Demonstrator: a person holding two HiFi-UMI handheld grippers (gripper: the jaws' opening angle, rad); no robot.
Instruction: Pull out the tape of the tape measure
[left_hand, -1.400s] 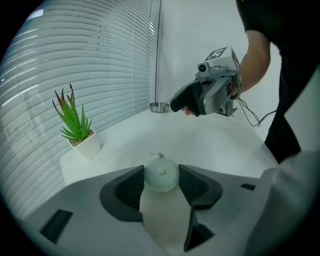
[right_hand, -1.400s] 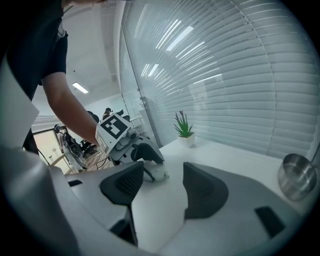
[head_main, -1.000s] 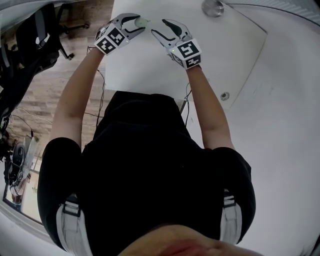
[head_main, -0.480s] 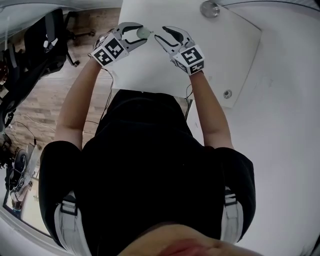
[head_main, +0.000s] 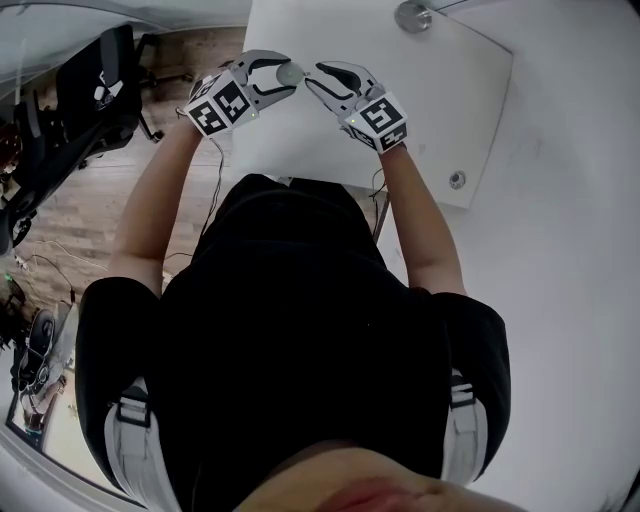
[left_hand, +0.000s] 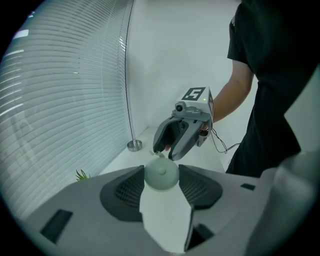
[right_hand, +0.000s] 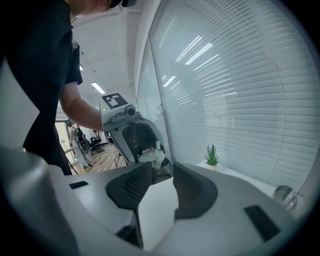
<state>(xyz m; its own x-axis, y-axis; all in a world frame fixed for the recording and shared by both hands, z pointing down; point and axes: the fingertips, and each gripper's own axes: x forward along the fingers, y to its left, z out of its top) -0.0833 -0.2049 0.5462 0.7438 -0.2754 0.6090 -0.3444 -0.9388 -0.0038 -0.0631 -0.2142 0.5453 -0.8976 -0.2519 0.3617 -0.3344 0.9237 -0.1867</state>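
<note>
In the head view the left gripper (head_main: 289, 75) and right gripper (head_main: 312, 78) meet tip to tip over the white counter (head_main: 440, 95), in the left gripper view the jaws clamp the round pale tape measure (left_hand: 161, 175), and in the right gripper view the closing jaws stand narrowly apart, gripping nothing, the tape measure just beyond their tips.

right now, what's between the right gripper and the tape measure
Only the tape's end tab, sticking out of the tape measure toward the right gripper, whose jaws are closing around it. Otherwise bare, clearest in the left gripper view.
</note>
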